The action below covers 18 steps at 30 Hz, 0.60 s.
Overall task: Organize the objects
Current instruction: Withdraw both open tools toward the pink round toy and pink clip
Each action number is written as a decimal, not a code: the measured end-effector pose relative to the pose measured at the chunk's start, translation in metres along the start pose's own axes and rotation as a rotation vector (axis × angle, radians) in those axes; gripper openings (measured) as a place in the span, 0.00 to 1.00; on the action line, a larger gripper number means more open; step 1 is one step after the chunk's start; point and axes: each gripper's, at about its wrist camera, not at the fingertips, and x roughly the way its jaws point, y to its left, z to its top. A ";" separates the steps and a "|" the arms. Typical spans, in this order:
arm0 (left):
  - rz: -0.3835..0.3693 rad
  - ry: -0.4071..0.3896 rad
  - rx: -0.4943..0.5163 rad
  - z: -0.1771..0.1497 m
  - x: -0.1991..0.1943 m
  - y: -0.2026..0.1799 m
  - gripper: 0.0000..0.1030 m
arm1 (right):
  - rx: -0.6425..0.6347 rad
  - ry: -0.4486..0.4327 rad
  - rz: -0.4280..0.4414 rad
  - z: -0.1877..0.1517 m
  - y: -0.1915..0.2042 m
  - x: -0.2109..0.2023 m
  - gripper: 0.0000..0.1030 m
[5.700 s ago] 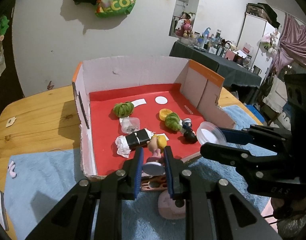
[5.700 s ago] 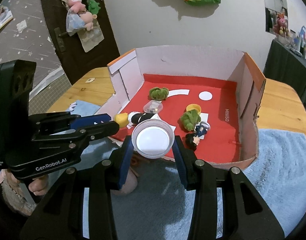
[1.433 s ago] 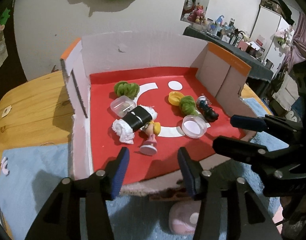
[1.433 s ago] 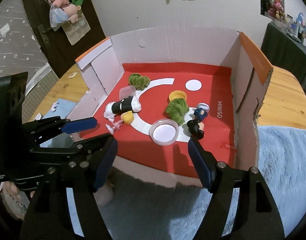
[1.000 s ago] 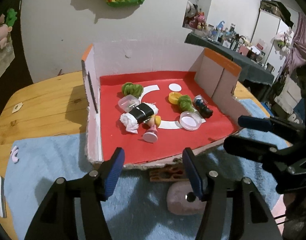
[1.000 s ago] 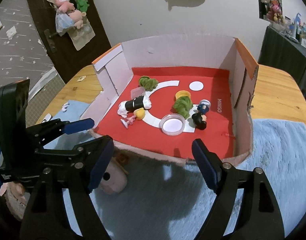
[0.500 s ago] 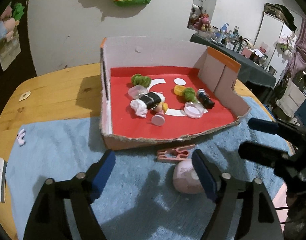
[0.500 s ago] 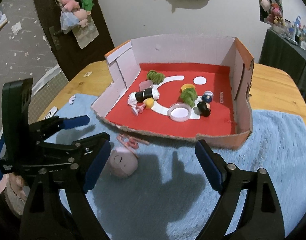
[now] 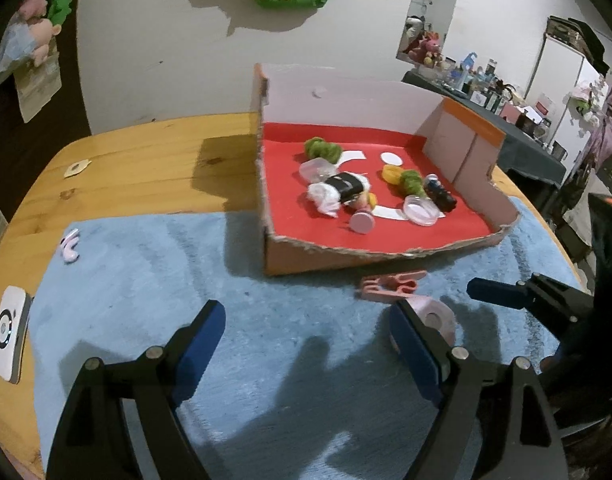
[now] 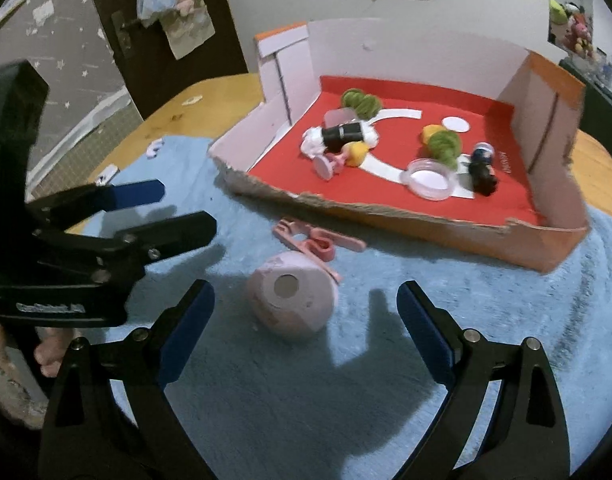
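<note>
A cardboard box [image 9: 306, 258] with a red floor holds several toys: a blond doll [image 9: 364, 212] lying down, a clear round dish [image 9: 421, 210], a sushi plush [image 9: 340, 190], green pompoms [image 9: 322, 149] and a dark figure [image 9: 440, 196]. On the blue mat in front of it lie a pink clip [image 10: 318, 240] and a pink round toy [image 10: 290, 300]. My right gripper [image 10: 306, 296] hangs over that toy, its jaws opening, pads clear of it. My left gripper [image 9: 308, 340] is over bare mat, its jaws opening with nothing between them.
The blue fleece mat [image 9: 146, 280] covers the near part of a wooden table [image 9: 138, 164]. A white device [image 9: 8, 332] and a small pale clip [image 9: 70, 246] lie at the mat's left edge. The box walls stand tall at the back and sides.
The doll and the clear dish, once held, now lie in the box. Both grippers have drawn back from the box and spread wider. The pink toy and clip have come into view.
</note>
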 end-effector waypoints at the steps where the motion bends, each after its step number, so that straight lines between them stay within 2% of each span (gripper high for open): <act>1: 0.002 0.000 -0.008 0.000 0.000 0.003 0.83 | -0.007 0.004 -0.006 0.000 0.003 0.004 0.91; 10: -0.012 0.014 -0.009 -0.001 0.006 0.004 0.83 | -0.008 0.007 -0.099 -0.002 -0.004 0.014 0.91; 18: -0.036 0.027 0.015 0.001 0.014 -0.009 0.83 | 0.094 -0.018 -0.199 -0.011 -0.051 -0.004 0.91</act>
